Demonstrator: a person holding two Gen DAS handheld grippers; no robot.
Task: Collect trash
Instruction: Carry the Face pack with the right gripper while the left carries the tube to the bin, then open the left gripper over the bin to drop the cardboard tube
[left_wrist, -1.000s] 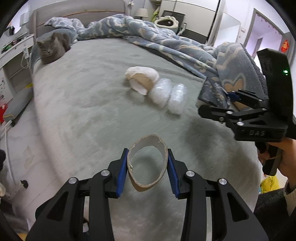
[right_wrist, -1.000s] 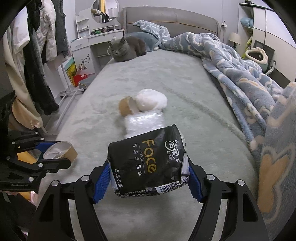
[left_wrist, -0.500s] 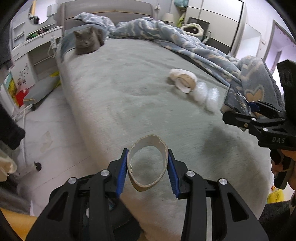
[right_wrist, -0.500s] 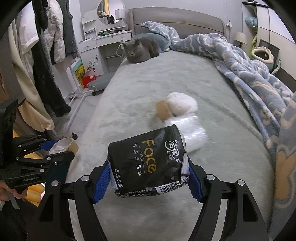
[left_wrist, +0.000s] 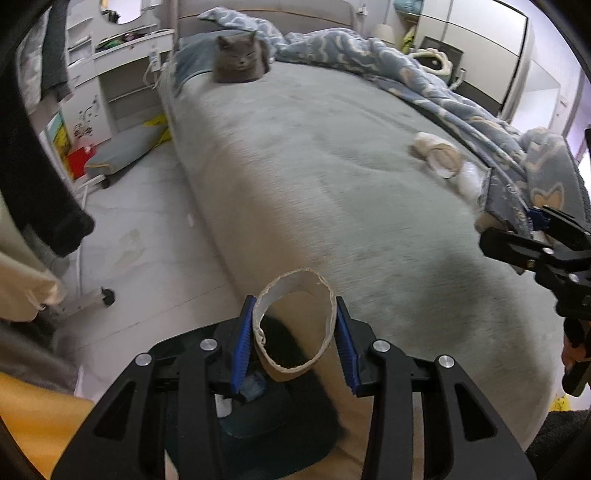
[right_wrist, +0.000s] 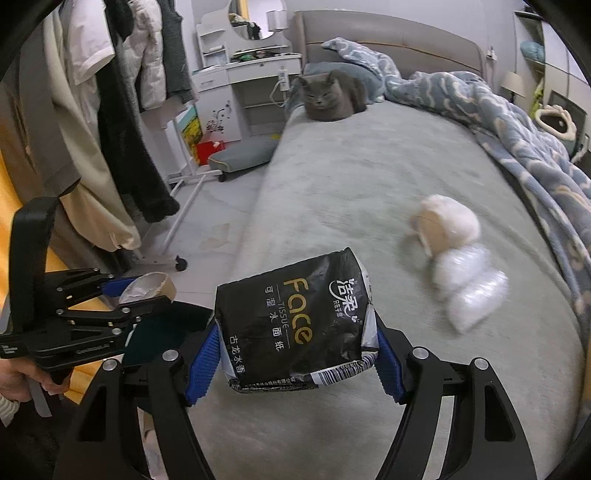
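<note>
My left gripper (left_wrist: 293, 341) is shut on a squashed cardboard ring (left_wrist: 295, 325) and holds it over a dark green bin (left_wrist: 258, 417) at the bed's near left corner. My right gripper (right_wrist: 295, 354) is shut on a black "Face" tissue wrapper (right_wrist: 295, 317) above the bed's edge. In the right wrist view the left gripper (right_wrist: 110, 302) with the ring (right_wrist: 155, 286) is at the left, over the bin (right_wrist: 162, 332). A tape roll with white wadding (right_wrist: 447, 225) and clear bubble wrap (right_wrist: 469, 291) lie on the grey bed (right_wrist: 351, 192).
A grey cat (right_wrist: 328, 96) lies at the head of the bed. A blue patterned blanket (right_wrist: 517, 129) covers the bed's right side. A clothes rack with hanging clothes (right_wrist: 110, 129) stands on the floor at the left, next to a grey cushion (right_wrist: 240, 151).
Both grippers have swung left, away from the middle of the bed toward its near left corner. The bin has come into view under the left gripper. Both grips are unchanged.
</note>
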